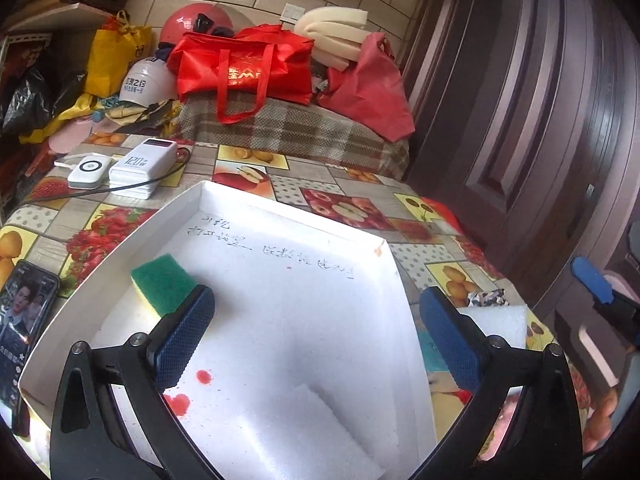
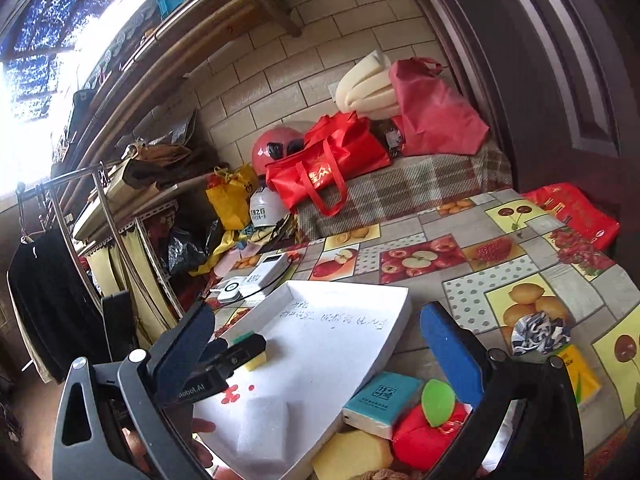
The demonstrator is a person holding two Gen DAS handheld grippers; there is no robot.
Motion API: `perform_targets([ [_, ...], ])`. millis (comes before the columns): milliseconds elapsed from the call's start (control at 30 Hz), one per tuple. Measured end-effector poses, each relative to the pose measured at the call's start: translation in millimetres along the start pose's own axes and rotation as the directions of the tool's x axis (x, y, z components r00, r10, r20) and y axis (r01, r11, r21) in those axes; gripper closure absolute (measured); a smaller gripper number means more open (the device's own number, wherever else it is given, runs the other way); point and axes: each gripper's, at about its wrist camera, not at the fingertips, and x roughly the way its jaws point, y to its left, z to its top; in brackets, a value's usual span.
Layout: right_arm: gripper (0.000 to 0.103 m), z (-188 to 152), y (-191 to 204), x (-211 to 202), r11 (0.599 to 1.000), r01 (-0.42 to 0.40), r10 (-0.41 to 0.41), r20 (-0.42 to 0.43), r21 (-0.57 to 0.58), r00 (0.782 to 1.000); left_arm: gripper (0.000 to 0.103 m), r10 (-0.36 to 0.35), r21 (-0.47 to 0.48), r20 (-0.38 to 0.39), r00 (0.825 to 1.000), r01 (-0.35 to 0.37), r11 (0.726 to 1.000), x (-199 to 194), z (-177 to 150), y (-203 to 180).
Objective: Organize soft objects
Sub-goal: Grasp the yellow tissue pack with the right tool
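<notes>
White power bank (image 1: pixel 142 166): "120W". Left hand-held gripper (image 2: pixel 208 364) body: "RoboLAI", seen upside down, partly cut off. White helmet (image 1: pixel 146 82), red bag (image 1: pixel 244 68), teal tissue pack (image 2: pixel 382 398), tray's foam liner (image 1: pixel 280 264): Chinese chars, not legible.

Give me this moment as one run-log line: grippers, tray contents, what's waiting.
left gripper: open, over white tray | right gripper: open, empty | in tray: green-yellow sponge | waiting outside: red plush apple, tissue pack
</notes>
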Motion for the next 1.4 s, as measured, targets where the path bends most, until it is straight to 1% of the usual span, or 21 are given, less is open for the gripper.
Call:
perform_targets([
  [67,0.0,4.0,-15.6,-21.7,0.999,0.044,-0.045,0.055,0.028,0.997,0.0,0.017,0.045,-0.021,1.0,-0.016,0.999,8.2,-5.0,-10.3],
  [133,0.0,6.7,-34.7,-44.3,0.99,0.123,-0.13,0.112,0.074,0.985,0.0,0.045,0.077,-0.034,0.998,-0.042,0.996,15.0,-8.9,-14.8],
  [233,0.0,10.8,-66.3,-65.4,0.966,0.218,-0.234,0.112,0.143,0.966,0.0,0.086,0.135,-0.05,0.995,-0.079,0.988,21.2,-10.6,-19.7],
  [367,0.0,5.2,-109.2,-75.7,0.941,0.287,-0.296,0.025,0.179,0.955,0.0,0.168,0.199,0.006,0.986,-0.166,0.966,16.8,-10.3,-15.7],
  [433,0.0,-4.6,-126.8,-79.9,0.944,0.265,-0.273,0.011,0.197,0.962,0.0,0.166,0.157,0.035,0.985,-0.17,0.973,9.7,-8.6,-6.6],
  [500,0.0,-17.3,-137.7,-84.4,0.953,0.233,-0.244,0.034,0.193,0.969,0.0,0.151,0.113,0.096,0.984,-0.161,0.98,-7.1,-5.5,-4.3],
  [567,0.0,-24.6,-142.0,-79.3,0.952,0.287,-0.29,0.008,0.108,0.957,0.0,0.075,0.09,0.145,0.987,-0.089,0.992,-27.7,-2.7,-11.1],
  [600,0.0,-26.9,-142.5,-71.2,0.94,0.336,-0.335,-0.037,0.053,0.942,0.0,0.018,0.086,0.152,0.988,-0.031,0.996,-36.1,-3.2,-15.9],
  [667,0.0,-33.0,-145.9,-60.3,0.919,0.394,-0.394,-0.114,-0.03,0.912,0.0,-0.093,0.093,0.109,0.99,0.083,0.992,-43.7,-8.7,-29.9],
  [733,0.0,-36.5,-151.3,-49.3,0.914,0.403,-0.406,-0.166,-0.055,0.899,0.0,-0.185,0.134,0.006,0.983,0.183,0.974,-38.6,-18.9,-53.8],
  [800,0.0,-40.0,-158.9,-43.9,0.921,0.389,-0.388,-0.193,-0.035,0.901,0.0,-0.255,0.203,-0.109,0.961,0.272,0.941,-30.3,-35.7,-81.7],
  [867,0.0,-44.0,-164.5,-38.5,0.924,0.38,-0.378,-0.215,-0.035,0.9,0.0,-0.292,0.286,-0.201,0.935,0.341,0.896,-25.4,-54.7,-114.8],
  [967,0.003,-48.8,-168.7,-26.4,0.922,0.381,-0.386,-0.253,-0.073,0.887,0.001,-0.331,0.395,-0.305,0.893,0.435,0.809,-26.2,-82.2,-156.5],
  [1067,0.007,-49.4,-172.8,-14.3,0.933,0.352,-0.358,-0.301,-0.077,0.884,0.003,-0.287,0.479,-0.36,0.888,0.44,0.759,-23.9,-105.5,-184.2],
  [1100,0.007,-48.2,-172.5,-9.0,0.933,0.349,-0.359,-0.314,-0.09,0.879,0.009,-0.264,0.502,-0.367,0.892,0.429,0.751,-22.7,-109.1,-189.2],
  [1167,0.007,-46.7,-168.4,1.1,0.933,0.334,-0.36,-0.332,-0.136,0.872,0.01,-0.26,0.496,-0.368,0.893,0.425,0.757,-21.5,-109.5,-190.3],
  [1233,0.011,-48.9,-163.3,13.7,0.928,0.32,-0.37,-0.359,-0.193,0.857,0.01,-0.26,0.462,-0.364,0.894,0.415,0.783,-19.4,-106.4,-183.8],
  [1267,0.022,-52.1,-161.6,20.6,0.921,0.317,-0.382,-0.378,-0.226,0.843,0.01,-0.258,0.443,-0.367,0.893,0.412,0.796,-16.1,-103.7,-179.7],
  [1300,0.051,-56.0,-162.0,28.3,0.918,0.312,-0.39,-0.408,-0.247,0.825,0.011,-0.256,0.43,-0.372,0.892,0.41,0.804,-14.4,-102.8,-177.3],
  [1333,0.054,-59.5,-164.4,33.1,0.921,0.303,-0.384,-0.439,-0.245,0.812,0.012,-0.253,0.425,-0.375,0.892,0.408,0.808,-13.7,-102.7,-175.1],
  [1400,0.054,-56.5,-169.1,25.6,0.929,0.312,-0.368,-0.414,-0.199,0.832,0.013,-0.241,0.436,-0.383,0.892,0.405,0.803,-12.9,-104.7,-176.6],
])
